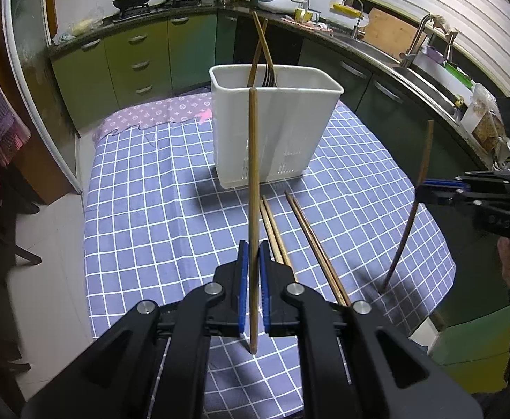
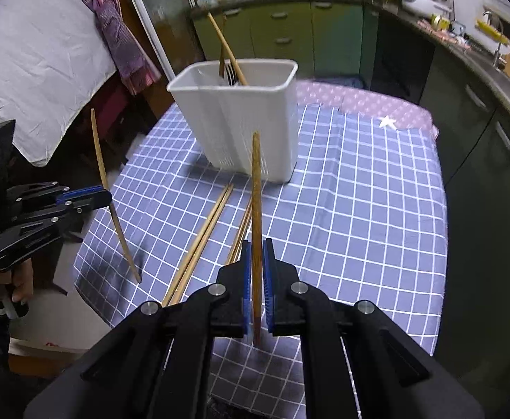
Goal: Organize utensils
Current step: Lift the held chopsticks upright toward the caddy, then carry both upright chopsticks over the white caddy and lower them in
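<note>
2 chopsticks are up off the worktop (image 1: 143, 188), 1 in each of your claws. Your left claw (image 1: 254, 255) is clamped on a pale wooden chopstick (image 1: 253, 181) that stands nearly upright between its blue pads, its lower tip hanging just above the checked cloth (image 1: 192, 216). Your right claw (image 2: 257, 255) is closed on a darker chopstick (image 2: 256, 188), also held close to upright, with its tip clear of the cloth. Between and ahead of both claws, 4 more chopsticks (image 1: 310, 237) lie in 2 pairs on the cloth, just in front of the white utensil holder (image 1: 272, 129). That holder stands upright near the worktop's far half and already carries 2 chopsticks (image 1: 262, 45) leaning crossed, plus a fork (image 1: 269, 76) at its rim.
</note>
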Demonstrator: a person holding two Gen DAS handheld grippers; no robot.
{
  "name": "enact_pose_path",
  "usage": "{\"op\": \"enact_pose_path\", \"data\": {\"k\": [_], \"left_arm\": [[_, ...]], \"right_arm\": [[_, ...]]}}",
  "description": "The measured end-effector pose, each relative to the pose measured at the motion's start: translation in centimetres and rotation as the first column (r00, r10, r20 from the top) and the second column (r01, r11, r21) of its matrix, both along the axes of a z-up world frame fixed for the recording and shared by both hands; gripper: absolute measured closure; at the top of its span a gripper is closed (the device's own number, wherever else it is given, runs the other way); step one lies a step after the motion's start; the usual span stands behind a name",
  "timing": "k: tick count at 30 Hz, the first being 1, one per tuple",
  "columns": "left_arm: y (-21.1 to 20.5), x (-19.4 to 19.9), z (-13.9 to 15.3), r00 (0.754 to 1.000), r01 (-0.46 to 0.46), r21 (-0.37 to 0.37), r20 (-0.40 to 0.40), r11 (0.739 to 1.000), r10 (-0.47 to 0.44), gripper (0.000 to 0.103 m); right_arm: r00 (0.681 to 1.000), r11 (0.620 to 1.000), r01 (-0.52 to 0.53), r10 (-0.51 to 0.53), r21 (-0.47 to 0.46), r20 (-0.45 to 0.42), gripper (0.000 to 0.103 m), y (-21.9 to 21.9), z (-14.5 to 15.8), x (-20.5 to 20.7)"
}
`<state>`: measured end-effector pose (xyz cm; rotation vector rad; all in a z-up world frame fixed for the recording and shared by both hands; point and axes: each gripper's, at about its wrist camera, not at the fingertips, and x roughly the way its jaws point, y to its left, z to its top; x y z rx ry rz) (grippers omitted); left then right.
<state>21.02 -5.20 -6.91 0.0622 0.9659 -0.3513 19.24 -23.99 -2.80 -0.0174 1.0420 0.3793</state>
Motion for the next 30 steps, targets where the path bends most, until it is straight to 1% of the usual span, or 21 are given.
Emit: {"op": "enact_pose_path", "data": {"k": [3, 10, 30], "left_arm": [[0.1, -0.3, 0.3, 1.0, -0.001, -0.004, 0.009, 1.0, 0.001, 0.096], [0.1, -0.7, 0.9, 0.999, 0.012, -0.001, 0.03, 1.0, -0.012, 0.096], [-0.1, -0.4, 1.6, 0.999, 0.02, 0.003, 0.044, 1.0, -0.02, 0.097]], "right_arm": [[1.0, 1.0, 0.003, -0.003, -0.001, 0.014, 0.096, -0.2, 0.2, -0.3], [1.0, 1.0, -0.008, 0.008, 0.002, -0.007, 0.096, 0.0, -0.5, -0.5], [0.999, 1.0, -0.018, 0.018, 0.019, 0.032, 0.096, 0.2, 1.0, -0.1]]}}
